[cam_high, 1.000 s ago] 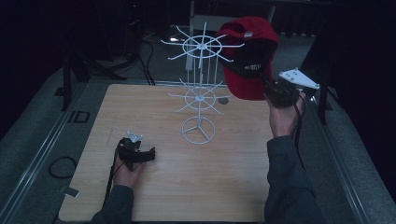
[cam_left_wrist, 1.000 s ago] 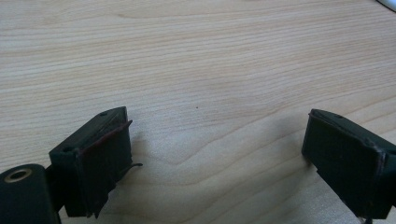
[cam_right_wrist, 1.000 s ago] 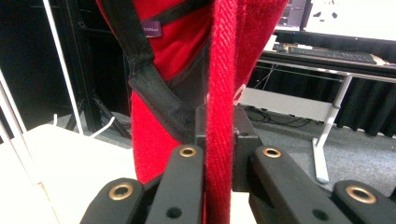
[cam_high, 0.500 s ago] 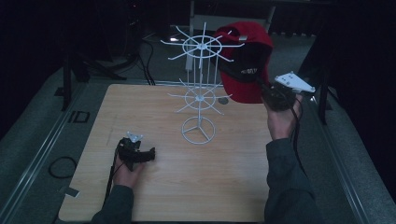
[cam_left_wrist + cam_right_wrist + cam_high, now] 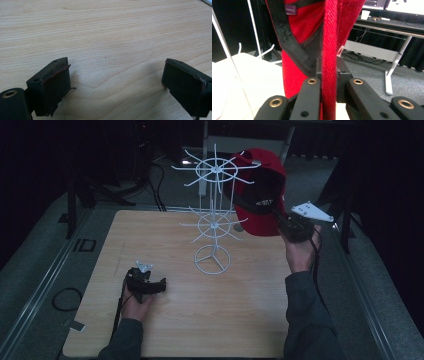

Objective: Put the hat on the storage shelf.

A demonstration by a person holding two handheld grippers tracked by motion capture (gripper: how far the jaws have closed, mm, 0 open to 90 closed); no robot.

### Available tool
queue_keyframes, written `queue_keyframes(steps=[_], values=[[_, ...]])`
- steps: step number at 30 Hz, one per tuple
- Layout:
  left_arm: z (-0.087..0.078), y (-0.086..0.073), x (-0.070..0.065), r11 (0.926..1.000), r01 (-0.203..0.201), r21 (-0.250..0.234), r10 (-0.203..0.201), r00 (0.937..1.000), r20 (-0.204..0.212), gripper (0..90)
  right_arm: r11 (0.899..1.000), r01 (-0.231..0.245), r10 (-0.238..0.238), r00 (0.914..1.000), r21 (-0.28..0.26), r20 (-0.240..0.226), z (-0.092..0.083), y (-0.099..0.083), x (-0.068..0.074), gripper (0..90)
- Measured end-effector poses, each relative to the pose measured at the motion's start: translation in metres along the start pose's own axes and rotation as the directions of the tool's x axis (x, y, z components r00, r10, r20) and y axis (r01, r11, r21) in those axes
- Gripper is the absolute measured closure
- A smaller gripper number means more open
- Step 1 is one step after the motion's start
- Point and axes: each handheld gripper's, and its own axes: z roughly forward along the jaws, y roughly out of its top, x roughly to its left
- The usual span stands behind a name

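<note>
We have the red cap (image 5: 260, 190) pinched by its brim in the right tool (image 5: 289, 226), the 2 jaws clenched flat on the red fabric, as the right gripper view shows with the brim (image 5: 329, 62) running straight up between them. The cap hangs in the air at the right side of the white wire rack (image 5: 214, 215), close to the upper ring of hooks (image 5: 216, 170) and above the table (image 5: 175, 320); we cannot tell whether it touches a prong yet. The step, as we judge it, is to hang the cap on 1 of those upper hooks. To do it well, we keep the grip firm on the brim, tilt the cap so its black rear strap (image 5: 287, 42) or its opening faces a prong tip, and slide it on gently along the prong, since the rack looks light and a sideways push could tip it. Our left tool (image 5: 146, 284) rests released on the table, jaws wide apart with bare wood between them, well clear of the rack; it could steady the round base (image 5: 212, 259) if needed.
</note>
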Motion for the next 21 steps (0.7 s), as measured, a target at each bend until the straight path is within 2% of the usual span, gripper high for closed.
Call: queue_keyframes(steps=[10,17,21], values=[[0.0,0.0,0.0,1.0,0.002,-0.002,-0.002,1.0,0.0,8.5,0.999,-0.016,0.017,0.9998,0.03,-0.012,0.004,-0.013,-0.002,83.6],[0.0,0.0,0.0,1.0,0.003,-0.002,-0.003,1.0,0.0,8.5,0.999,-0.007,0.009,0.999,0.051,-0.043,0.005,-0.015,-0.002,79.9],[0.0,0.0,0.0,1.0,0.002,-0.001,-0.002,1.0,0.0,8.5,0.999,-0.012,0.014,0.9989,0.049,-0.045,0.005,-0.016,-0.002,79.3]])
